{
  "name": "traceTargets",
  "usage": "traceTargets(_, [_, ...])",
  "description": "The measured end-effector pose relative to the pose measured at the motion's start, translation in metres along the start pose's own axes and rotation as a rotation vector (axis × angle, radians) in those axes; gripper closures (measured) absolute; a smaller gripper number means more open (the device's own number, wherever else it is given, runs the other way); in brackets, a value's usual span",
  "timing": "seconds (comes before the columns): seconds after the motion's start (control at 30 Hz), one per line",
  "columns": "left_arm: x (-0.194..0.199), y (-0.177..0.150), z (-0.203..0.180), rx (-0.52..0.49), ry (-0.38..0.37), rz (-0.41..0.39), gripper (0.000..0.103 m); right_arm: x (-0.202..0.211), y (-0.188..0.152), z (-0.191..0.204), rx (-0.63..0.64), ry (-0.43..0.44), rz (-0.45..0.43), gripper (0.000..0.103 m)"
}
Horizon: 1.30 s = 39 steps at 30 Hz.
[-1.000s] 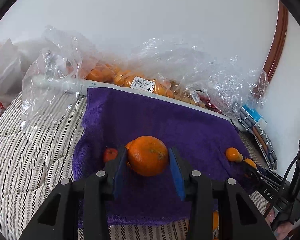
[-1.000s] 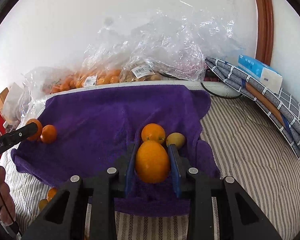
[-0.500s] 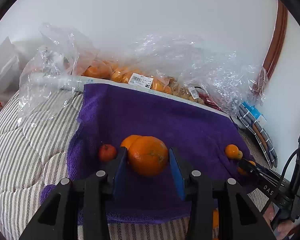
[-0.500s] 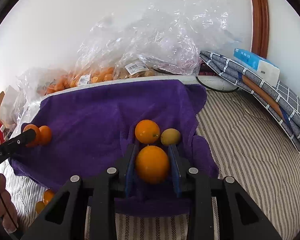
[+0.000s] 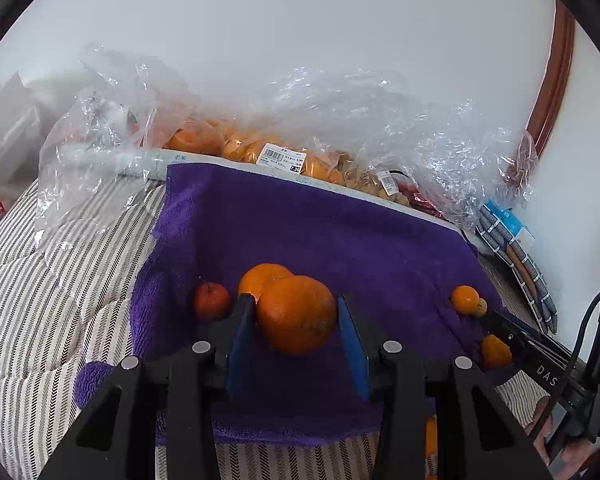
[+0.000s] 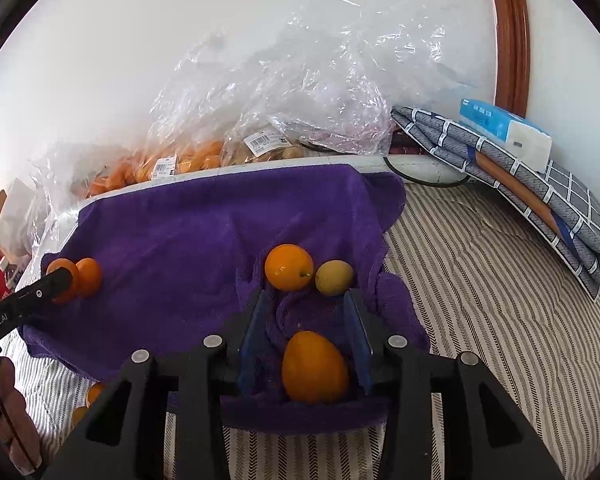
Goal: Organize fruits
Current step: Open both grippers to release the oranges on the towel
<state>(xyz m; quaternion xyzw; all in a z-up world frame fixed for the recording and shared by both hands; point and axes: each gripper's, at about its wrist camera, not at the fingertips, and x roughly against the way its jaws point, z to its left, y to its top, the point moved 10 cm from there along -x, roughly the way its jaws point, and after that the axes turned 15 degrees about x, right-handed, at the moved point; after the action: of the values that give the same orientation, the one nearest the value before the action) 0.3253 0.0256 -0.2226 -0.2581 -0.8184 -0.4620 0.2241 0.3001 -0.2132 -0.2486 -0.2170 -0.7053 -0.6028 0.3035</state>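
A purple towel [image 5: 320, 232] lies on the striped bed. My left gripper [image 5: 296, 316] is shut on a big orange [image 5: 296, 314], held just over the towel's left part. A second orange [image 5: 262, 276] and a small red fruit [image 5: 212, 300] lie beside it. My right gripper [image 6: 306, 306] is open; an oval orange fruit [image 6: 314, 366] lies on the towel [image 6: 188, 232] between its jaws, touching neither. A round orange [image 6: 288, 266] and a small yellow fruit [image 6: 334, 277] lie just ahead of the fingertips.
Clear plastic bags of oranges [image 5: 236, 148] and other fruit [image 6: 268, 148] line the wall behind the towel. A folded checked cloth [image 6: 520, 184] with a tissue pack [image 6: 504, 132] lies at right. Loose small oranges [image 6: 88, 400] lie on the bedding below the towel's front edge.
My right gripper has opened and let go of the oval orange fruit, which now rests on the towel nearer the camera. My left gripper, still holding the big orange, has drifted slightly.
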Motion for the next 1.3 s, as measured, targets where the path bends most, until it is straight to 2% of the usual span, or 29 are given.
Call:
traceTargets(0.03, [0.000,0.000,-0.001,-0.002,-0.002,-0.002,0.063,0.001,0.001,-0.001,-0.006,-0.002,-0.006,0.053])
traceTargets(0.2, [0.005,0.004,0.000,0.002,-0.013,-0.022,0.063,0.004,0.002,-0.002,-0.008,-0.013,-0.021,0.049])
traceTargets(0.37, [0.008,0.006,-0.001,0.004,-0.017,-0.034,0.059,0.007,0.004,0.000,0.010,-0.041,-0.032,0.049])
traceTargets(0.5, [0.019,0.011,-0.002,0.011,-0.027,-0.087,0.054,0.017,0.005,-0.001,0.003,-0.051,-0.056,0.049])
traceTargets(0.6, [0.023,0.013,-0.002,0.012,-0.022,-0.100,0.054,0.029,0.008,-0.002,0.006,-0.059,-0.099,0.049])
traceTargets(0.8, [0.028,0.013,-0.003,0.021,-0.021,-0.103,0.054,0.045,-0.001,-0.004,0.019,-0.121,-0.070,0.049])
traceTargets(0.93, [0.033,0.013,-0.001,0.032,-0.041,-0.113,0.054,0.057,-0.010,0.003,-0.009,-0.078,-0.050,0.049])
traceTargets(1.13, [0.037,0.007,0.008,0.031,-0.015,-0.117,0.053,0.070,-0.027,0.020,0.011,-0.051,-0.006,0.049])
traceTargets(1.3, [0.047,-0.003,0.029,0.080,-0.012,-0.081,0.050,0.081,-0.037,0.040,0.033,-0.017,0.004,0.049])
